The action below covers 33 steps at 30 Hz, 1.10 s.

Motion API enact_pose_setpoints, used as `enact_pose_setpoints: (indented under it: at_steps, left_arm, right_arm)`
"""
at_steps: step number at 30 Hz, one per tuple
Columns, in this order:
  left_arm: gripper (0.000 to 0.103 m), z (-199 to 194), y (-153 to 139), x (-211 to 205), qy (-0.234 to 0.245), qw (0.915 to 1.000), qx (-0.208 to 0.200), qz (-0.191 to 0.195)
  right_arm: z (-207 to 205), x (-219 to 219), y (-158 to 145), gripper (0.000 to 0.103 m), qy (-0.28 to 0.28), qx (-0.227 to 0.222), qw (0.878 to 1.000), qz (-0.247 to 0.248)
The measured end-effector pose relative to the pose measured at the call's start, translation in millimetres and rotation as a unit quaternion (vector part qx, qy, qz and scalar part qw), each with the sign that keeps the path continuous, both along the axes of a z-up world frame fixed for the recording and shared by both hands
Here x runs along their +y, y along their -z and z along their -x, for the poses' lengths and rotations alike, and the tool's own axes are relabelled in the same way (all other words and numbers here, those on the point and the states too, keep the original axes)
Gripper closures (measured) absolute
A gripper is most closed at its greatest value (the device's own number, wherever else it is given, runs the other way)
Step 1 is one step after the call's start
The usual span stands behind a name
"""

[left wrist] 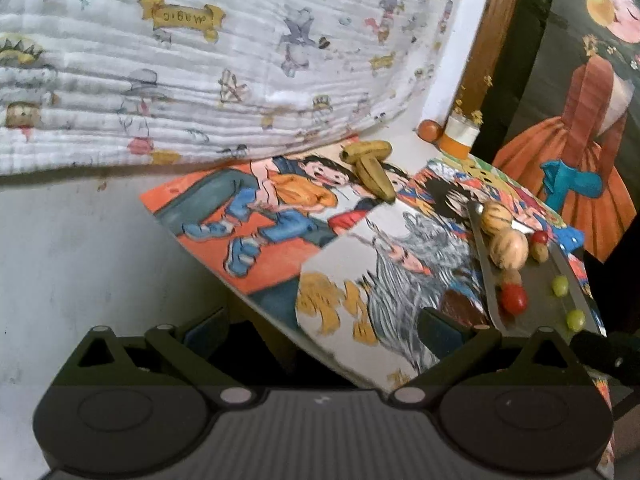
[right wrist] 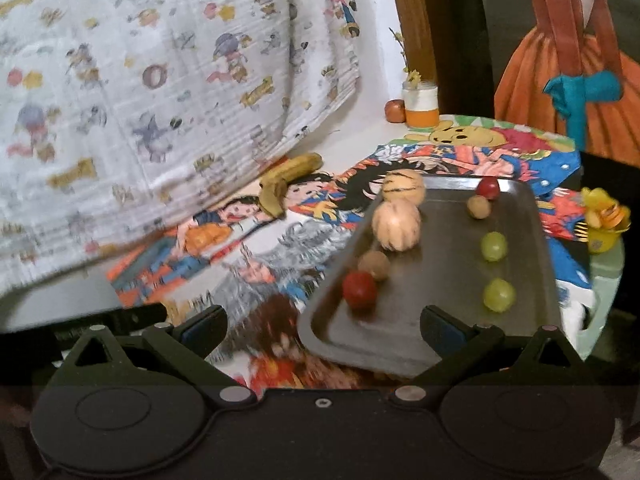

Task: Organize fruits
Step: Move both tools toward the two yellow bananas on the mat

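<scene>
Both grippers, left (left wrist: 324, 326) and right (right wrist: 324, 326), hover with fingers apart, holding nothing. The tray (right wrist: 440, 320) of fruit sits near the tabletop's front edge. Bananas (right wrist: 286, 182) lie toward the back edge.

This looks like a home, likely a child's or family room. A white cloth (left wrist: 192, 60) printed with cartoon figures hangs behind a small table (right wrist: 606, 268) covered in hand-coloured cartoon drawings (left wrist: 280, 216). A painting of a figure in an orange dress (left wrist: 568, 128) leans nearby, beside a wooden frame (left wrist: 494, 32). A jar with yellow flowers (right wrist: 420, 104) stands at the table's back, and a metal tray (right wrist: 440, 320) of fruit sits on the drawings.
</scene>
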<state>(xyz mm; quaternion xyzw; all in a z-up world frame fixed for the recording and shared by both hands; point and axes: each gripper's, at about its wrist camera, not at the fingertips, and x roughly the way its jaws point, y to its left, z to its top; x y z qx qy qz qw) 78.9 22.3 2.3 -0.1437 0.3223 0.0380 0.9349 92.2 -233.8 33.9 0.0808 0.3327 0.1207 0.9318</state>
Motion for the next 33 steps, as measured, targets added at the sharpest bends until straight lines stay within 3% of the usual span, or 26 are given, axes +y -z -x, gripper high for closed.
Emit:
enact_pose_setpoints:
  at_steps: [4,8,13,17,20,24,26,30,33]
  left_arm:
    - [0.000,-17.8,-2.1,6.9,-0.007,1.0000,-0.005,-0.003]
    - [0.000,-30.8,-6.3,11.2,-0.004,0.9997,-0.016,-0.020]
    - [0.000,-48.6,-14.4,11.7,0.011,0.9985,-0.023,-0.050]
    - [0.000,-63.2,-26.4,11.1,0.018,0.9973,-0.030,-0.065]
    - [0.000,-73.0,-36.5,10.7,0.025,0.9971,-0.034,-0.064]
    - [0.000,-88.7,-49.8,7.7,0.038,0.9967,-0.032,-0.065]
    - [0.000,-97.6,-55.7,5.5,0.047,0.9962,-0.031,-0.066]
    - [0.000,-119.9,-63.1,-1.7,0.058,0.9949,-0.032,-0.076]
    - [0.000,-139.1,-61.3,-8.4,0.073,0.9935,-0.033,-0.081]
  right_arm:
    - [-21.8,-2.2,-20.8,0.001,-0.001,-0.021,1.000,0.018]
    - [-48.4,-4.2,-50.3,0.001,-0.021,-0.041,0.996,0.074]
    - [-89.7,1.5,-86.9,0.001,-0.119,-0.047,0.985,0.118]
    - [-119.8,17.7,-111.5,0.001,-0.205,-0.071,0.961,0.172]
    - [-137.8,32.1,-123.7,0.001,-0.298,-0.105,0.923,0.220]
    - [-169.8,48.4,-126.1,0.001,-0.405,-0.126,0.859,0.285]
    - [-188.1,54.4,-120.9,0.001,-0.441,-0.123,0.831,0.316]
    - [-223.1,66.5,-99.8,0.001,-0.505,-0.146,0.761,0.380]
    - [-250.7,77.1,-81.2,0.001,-0.532,-0.146,0.728,0.407]
